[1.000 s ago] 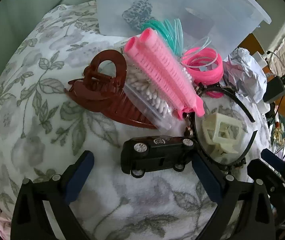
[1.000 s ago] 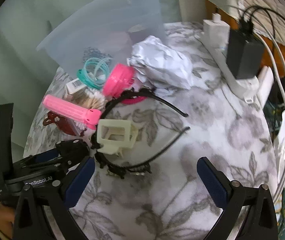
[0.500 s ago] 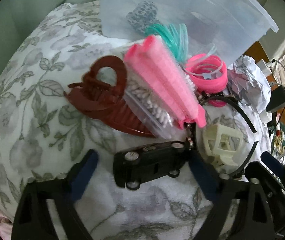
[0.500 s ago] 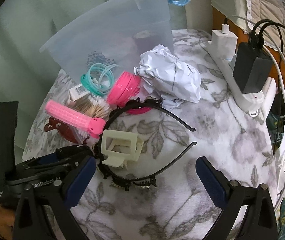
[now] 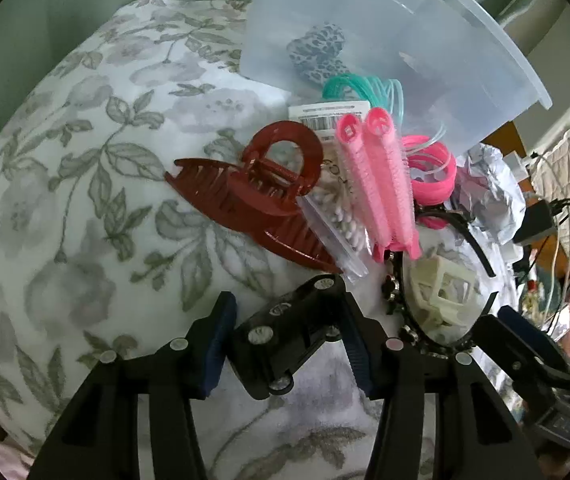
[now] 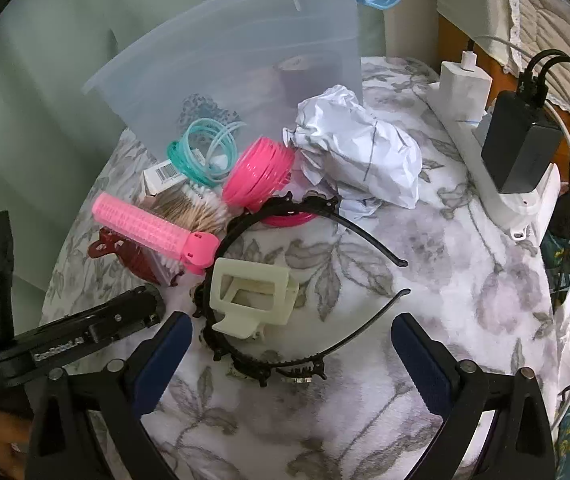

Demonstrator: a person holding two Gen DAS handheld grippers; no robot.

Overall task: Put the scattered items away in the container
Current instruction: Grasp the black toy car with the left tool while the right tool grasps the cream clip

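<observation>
My left gripper [image 5: 289, 348] is shut on a black toy car [image 5: 293, 340], tilted and lifted off the floral cloth [image 5: 85, 200]. Beyond it lie a dark red claw clip [image 5: 253, 196], pink hair rollers [image 5: 377, 184], a pack of cotton swabs [image 5: 337, 224], pink bangles [image 5: 433, 176] and teal bands [image 5: 365, 88]. The clear plastic container [image 5: 405, 40] stands behind them. My right gripper [image 6: 291, 356] is open over a black headband [image 6: 309, 352] and a cream claw clip [image 6: 249, 296].
Crumpled white paper [image 6: 361, 152] lies right of the container [image 6: 245, 52]. A white power strip [image 6: 517, 200] with a black adapter [image 6: 521, 148] and cables runs along the right edge. A leopard-print item [image 5: 317, 56] sits inside the container.
My left gripper has closed on the toy car and lifted it, tilting it. My right gripper has moved slightly forward over the headband and stays open.
</observation>
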